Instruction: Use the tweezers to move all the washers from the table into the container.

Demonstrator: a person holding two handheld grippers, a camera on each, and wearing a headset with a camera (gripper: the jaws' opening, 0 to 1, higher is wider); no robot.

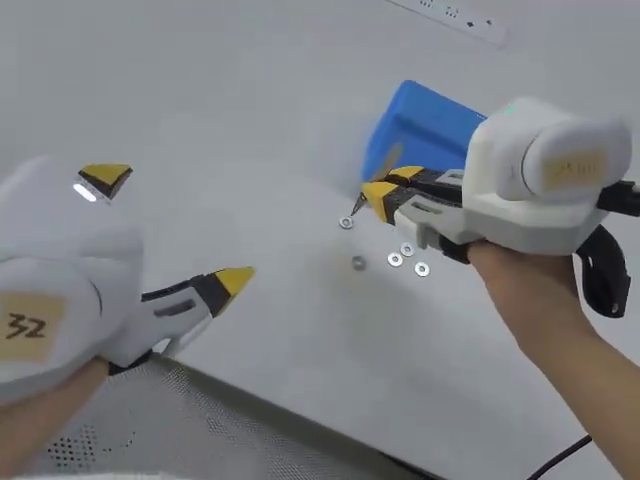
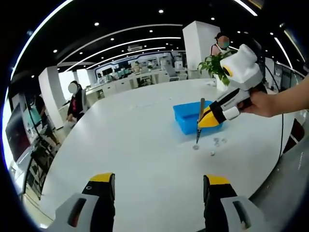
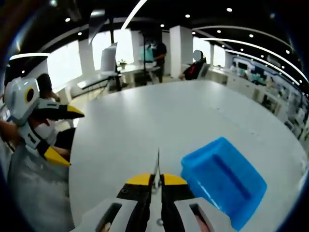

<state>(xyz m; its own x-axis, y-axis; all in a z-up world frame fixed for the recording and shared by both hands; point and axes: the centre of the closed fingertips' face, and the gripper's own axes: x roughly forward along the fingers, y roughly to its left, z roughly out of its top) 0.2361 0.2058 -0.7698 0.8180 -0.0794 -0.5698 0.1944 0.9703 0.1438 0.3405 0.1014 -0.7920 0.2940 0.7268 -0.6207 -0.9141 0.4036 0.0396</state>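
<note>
From where I stand this looks like the picking-up step. The right gripper [image 1: 388, 187] has its jaws closed tight on the body of the tweezers [image 1: 353, 208], which point down at the table [image 1: 250, 100] just in front of the blue container [image 1: 425, 125]. The fine tip is right at one washer [image 1: 346, 222], which lies a little out from the container's near wall. It is too small for me to tell whether the points have pinched it or only rest over it, or how far apart the two points are.

The other washers [image 1: 407, 249], four as far as I can count, lie loose on the table near that same side of the container, a bit further from it than the first and under the right gripper. I cannot make out any inside the container, so I judge the job to be at an early stage.

The next move, I'd say, calls for a firm pinch on the washer's edge, a short lift and a small swing over the container's rim before letting go.

The left gripper [image 1: 168, 230] hangs well away from the container, its jaws spread wide and holding nothing.
</note>
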